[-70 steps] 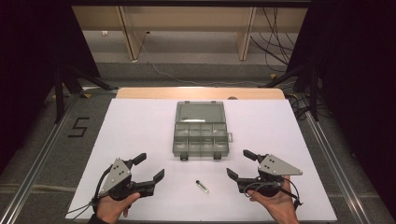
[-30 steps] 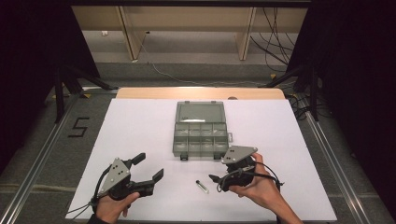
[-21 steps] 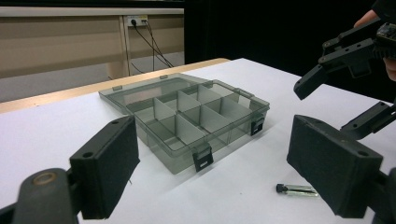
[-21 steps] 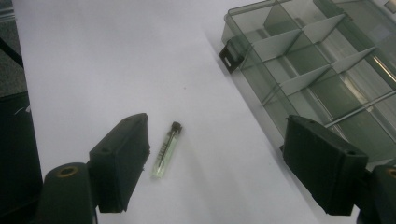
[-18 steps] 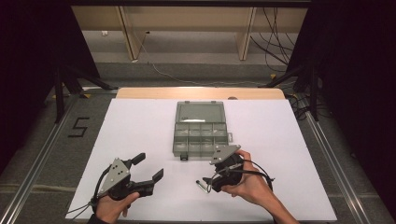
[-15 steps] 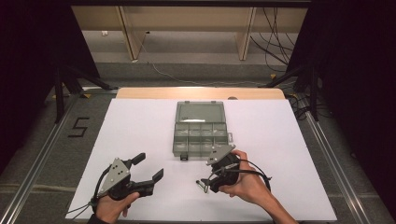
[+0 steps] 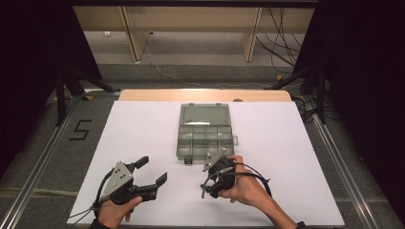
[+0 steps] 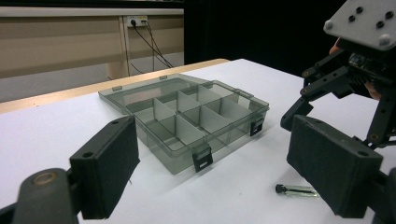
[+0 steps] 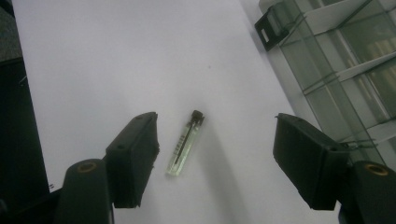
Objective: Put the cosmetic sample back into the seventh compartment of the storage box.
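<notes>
The right tongs hang spread wide over a small clear vial with a black cap, lying flat on the white table just before the open compartment box. The left tongs rest apart, empty.

A clear grey plastic compartment box lay open mid-frame on a white table; two hand-held black grippers, left and right, sat below it.

Glossy clear-plastic organizer box, glassy vial, matt white table.
</notes>
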{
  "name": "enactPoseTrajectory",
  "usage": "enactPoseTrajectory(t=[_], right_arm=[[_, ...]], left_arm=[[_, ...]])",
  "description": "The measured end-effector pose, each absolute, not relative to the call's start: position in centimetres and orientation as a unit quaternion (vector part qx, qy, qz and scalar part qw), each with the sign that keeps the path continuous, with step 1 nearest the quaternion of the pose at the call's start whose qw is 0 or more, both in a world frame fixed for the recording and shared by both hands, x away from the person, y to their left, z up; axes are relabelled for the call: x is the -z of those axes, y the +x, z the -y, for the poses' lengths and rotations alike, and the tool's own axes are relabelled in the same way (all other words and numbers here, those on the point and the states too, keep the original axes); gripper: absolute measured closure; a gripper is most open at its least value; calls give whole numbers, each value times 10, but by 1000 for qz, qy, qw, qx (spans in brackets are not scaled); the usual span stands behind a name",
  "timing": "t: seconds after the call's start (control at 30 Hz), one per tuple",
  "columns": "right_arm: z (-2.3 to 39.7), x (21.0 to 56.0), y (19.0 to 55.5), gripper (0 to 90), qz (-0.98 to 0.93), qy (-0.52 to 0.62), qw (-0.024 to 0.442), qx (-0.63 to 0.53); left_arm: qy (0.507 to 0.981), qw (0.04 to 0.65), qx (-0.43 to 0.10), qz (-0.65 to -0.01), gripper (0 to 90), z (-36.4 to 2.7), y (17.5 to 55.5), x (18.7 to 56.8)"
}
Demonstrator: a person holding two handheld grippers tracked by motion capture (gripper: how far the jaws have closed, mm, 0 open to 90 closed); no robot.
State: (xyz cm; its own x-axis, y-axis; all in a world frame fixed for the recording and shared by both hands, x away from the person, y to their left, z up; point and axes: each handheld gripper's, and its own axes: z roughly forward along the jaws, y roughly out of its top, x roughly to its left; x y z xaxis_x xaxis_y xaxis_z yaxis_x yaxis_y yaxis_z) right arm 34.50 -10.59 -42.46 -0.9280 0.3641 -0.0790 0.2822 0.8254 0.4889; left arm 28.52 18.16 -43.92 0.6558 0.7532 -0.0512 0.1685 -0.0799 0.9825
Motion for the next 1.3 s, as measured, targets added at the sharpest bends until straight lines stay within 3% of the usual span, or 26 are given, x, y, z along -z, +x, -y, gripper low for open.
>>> enactPoseTrajectory(t=[0.9, 1.3], right_arm=[[84, 446, 356, 444, -968, 171, 28, -180], [80, 452, 358, 542, -973, 174, 16, -150]], left_arm=[[691, 593, -247, -331, 156, -182, 285, 439], [690, 594, -246, -333, 156, -182, 284, 439]])
